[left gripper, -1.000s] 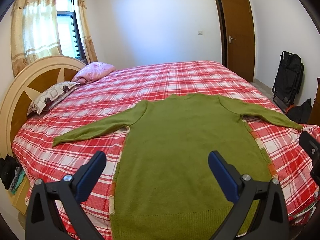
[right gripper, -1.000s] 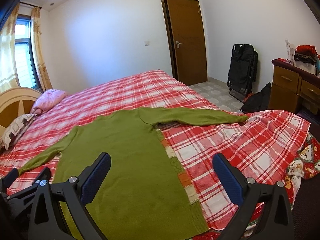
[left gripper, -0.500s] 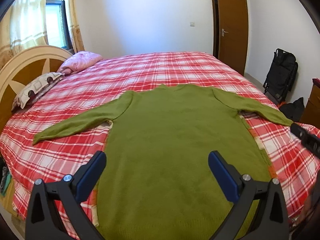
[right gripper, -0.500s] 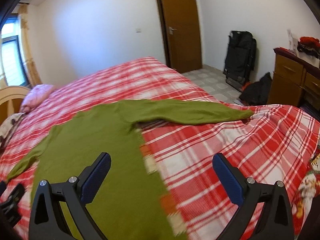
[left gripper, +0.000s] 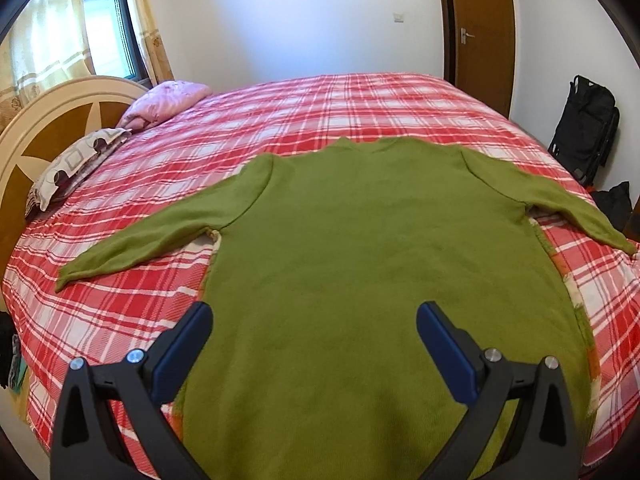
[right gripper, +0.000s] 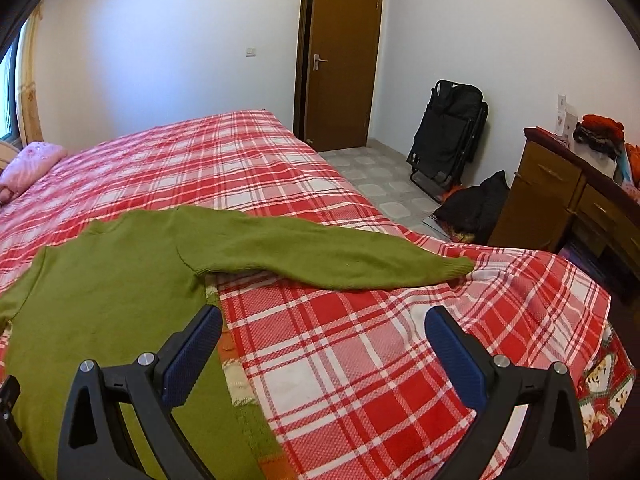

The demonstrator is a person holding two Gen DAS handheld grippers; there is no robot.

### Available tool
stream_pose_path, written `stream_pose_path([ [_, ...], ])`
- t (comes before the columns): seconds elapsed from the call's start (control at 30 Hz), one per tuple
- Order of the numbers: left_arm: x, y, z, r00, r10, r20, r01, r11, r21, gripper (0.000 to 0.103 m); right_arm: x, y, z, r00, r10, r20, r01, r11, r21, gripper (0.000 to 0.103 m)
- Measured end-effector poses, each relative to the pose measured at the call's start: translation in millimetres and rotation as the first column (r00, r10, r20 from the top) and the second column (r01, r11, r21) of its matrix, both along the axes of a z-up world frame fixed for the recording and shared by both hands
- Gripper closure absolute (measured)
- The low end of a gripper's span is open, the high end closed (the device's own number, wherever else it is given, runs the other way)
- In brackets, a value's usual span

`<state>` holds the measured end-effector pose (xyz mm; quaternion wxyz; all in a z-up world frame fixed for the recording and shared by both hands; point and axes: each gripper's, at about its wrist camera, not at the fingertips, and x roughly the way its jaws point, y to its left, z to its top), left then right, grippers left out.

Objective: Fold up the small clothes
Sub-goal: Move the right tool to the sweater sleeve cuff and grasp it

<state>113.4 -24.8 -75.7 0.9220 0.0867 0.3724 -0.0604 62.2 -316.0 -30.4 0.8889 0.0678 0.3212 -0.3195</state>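
Note:
A green long-sleeved sweater [left gripper: 360, 264] lies flat on the red plaid bed [left gripper: 320, 120], both sleeves spread out. My left gripper [left gripper: 314, 320] is open and empty above the sweater's lower body. My right gripper [right gripper: 322, 324] is open and empty over the bedspread, just right of the sweater's body [right gripper: 100, 280] and below its right sleeve [right gripper: 320, 260]. The sleeve's cuff [right gripper: 460, 268] lies near the bed's right edge.
Pillows [left gripper: 80, 160] and a pink cushion [left gripper: 168, 100] lie by the headboard on the left. A brown door [right gripper: 340, 60], a folded black chair [right gripper: 448, 136], a black bag [right gripper: 476, 208] and a wooden dresser [right gripper: 560, 200] stand right of the bed.
Both grippers have moved forward over the bed. The left one has come closer over the sweater's body. The right one has swung right, toward the right sleeve. Both stay open.

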Motion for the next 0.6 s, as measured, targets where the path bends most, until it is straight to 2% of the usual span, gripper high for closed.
stream_pose_path([
  [0.47,21.8,-17.5,-9.4,0.999,-0.004,-0.037,0.005,1.000,0.026,0.000,17.1,-19.3,-7.4,1.000,-0.003,-0.009,0.003,0.997,0.071,0.001],
  [0.53,23.6,-19.4,-10.6,0.999,-0.004,-0.040,0.005,0.999,0.031,0.000,21.5,-32.0,-11.5,1.000,0.013,-0.001,-0.012,0.992,0.123,0.001],
  [0.6,25.3,-19.8,-11.6,0.999,-0.002,-0.040,0.003,0.999,0.037,0.000,22.6,-63.0,-20.7,1.000,-0.016,0.014,0.013,0.974,0.227,0.002],
])
